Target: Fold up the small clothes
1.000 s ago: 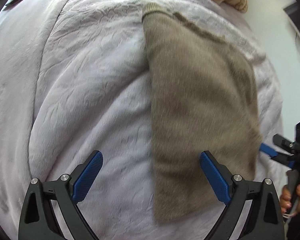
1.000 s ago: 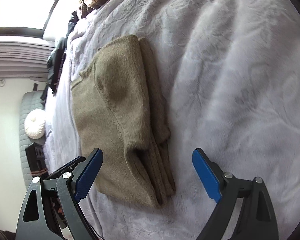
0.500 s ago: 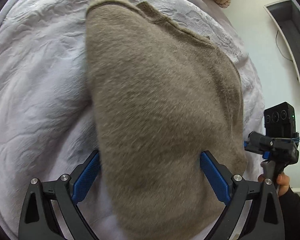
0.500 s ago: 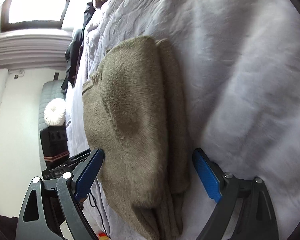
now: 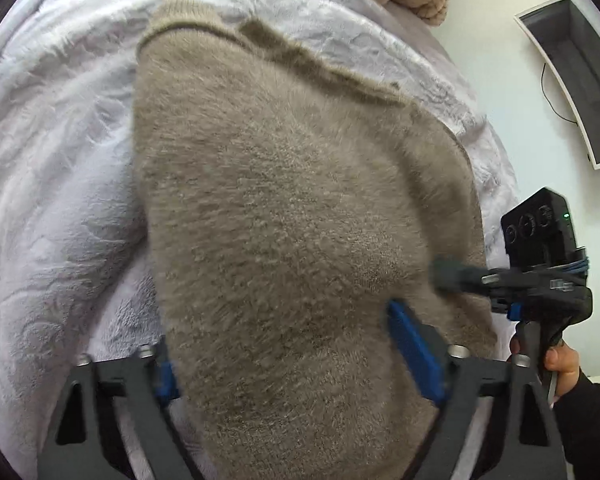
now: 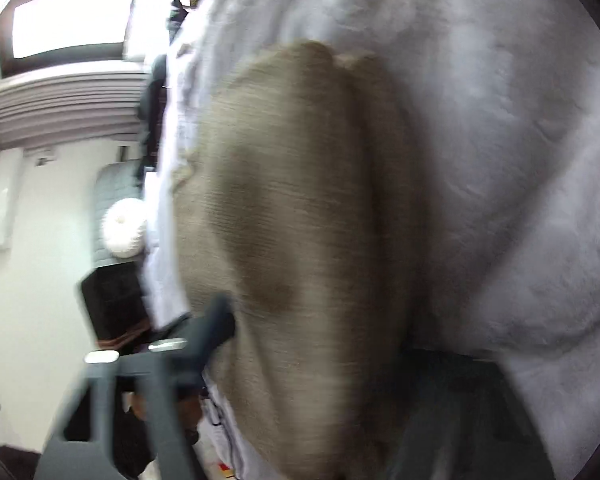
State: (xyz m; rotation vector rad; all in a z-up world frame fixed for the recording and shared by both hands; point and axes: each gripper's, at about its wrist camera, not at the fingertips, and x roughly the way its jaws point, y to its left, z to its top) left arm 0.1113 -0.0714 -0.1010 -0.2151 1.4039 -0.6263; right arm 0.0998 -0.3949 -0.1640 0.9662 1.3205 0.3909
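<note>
Closing both pairs of jaws, we are pinching the near end of the folded sweater (image 5: 284, 240). Our left gripper (image 5: 296, 364) is half shut around it at 6 o'clock. Our right gripper (image 6: 300, 344) is squeezing tighter at 3 o'clock in the left view, though blur is hiding its pads. Farther out, the sweater is lying on the white blanket (image 5: 60, 184), so we are probably getting ready to lift.

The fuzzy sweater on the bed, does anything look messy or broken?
Nothing torn or out of place. The sweater lies folded on the white blanket, only bunching slightly between the left gripper fingers.
</note>
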